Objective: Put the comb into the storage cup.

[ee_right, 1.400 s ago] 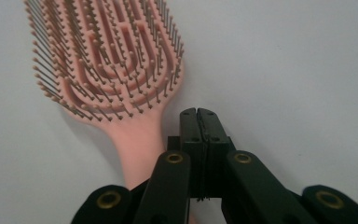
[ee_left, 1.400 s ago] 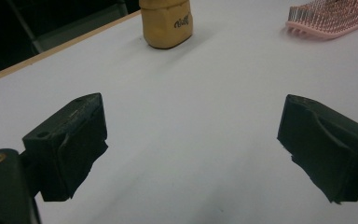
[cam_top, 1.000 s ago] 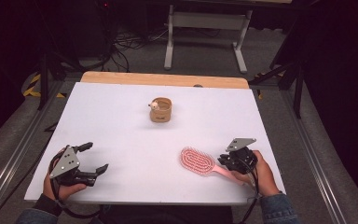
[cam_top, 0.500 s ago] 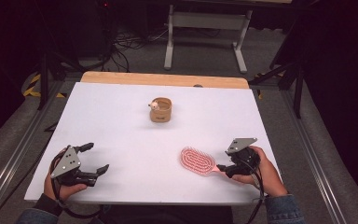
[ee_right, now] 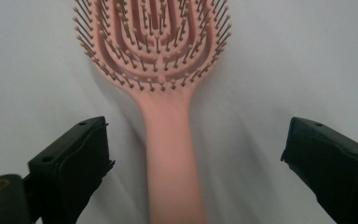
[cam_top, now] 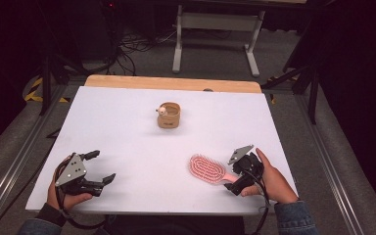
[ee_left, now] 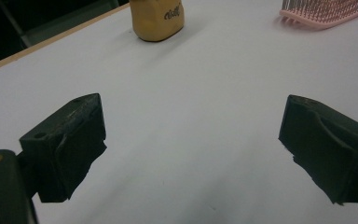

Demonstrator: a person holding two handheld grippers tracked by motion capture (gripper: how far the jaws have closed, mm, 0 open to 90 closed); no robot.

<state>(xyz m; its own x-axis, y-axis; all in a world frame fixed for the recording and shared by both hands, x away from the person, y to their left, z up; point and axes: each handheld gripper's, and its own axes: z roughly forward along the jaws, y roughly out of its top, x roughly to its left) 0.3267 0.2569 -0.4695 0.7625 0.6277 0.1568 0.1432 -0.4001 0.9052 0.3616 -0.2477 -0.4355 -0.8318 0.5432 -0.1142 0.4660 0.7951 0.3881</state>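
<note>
Pink hairbrush (cam_top: 208, 169) now lies loose, bristles up, at the lower right of the white tabletop (cam_top: 127, 127), its handle between the right gripper (cam_top: 241, 177) jaws, which have just sprung wide — released, placement looks done — while the left gripper (cam_top: 100, 169) waits open, empty.

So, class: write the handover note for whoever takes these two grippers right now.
Right gripper: jaws have just been opening, now wide, pads clear of the pink hairbrush handle lying between them.
Left gripper: open, holding nothing, low over the white table.
Hairbrush lies bristles up, near right. Tan cup stands mid-table, apart.
Done: brush released on the table.
Left: probably draw the right gripper back.
</note>
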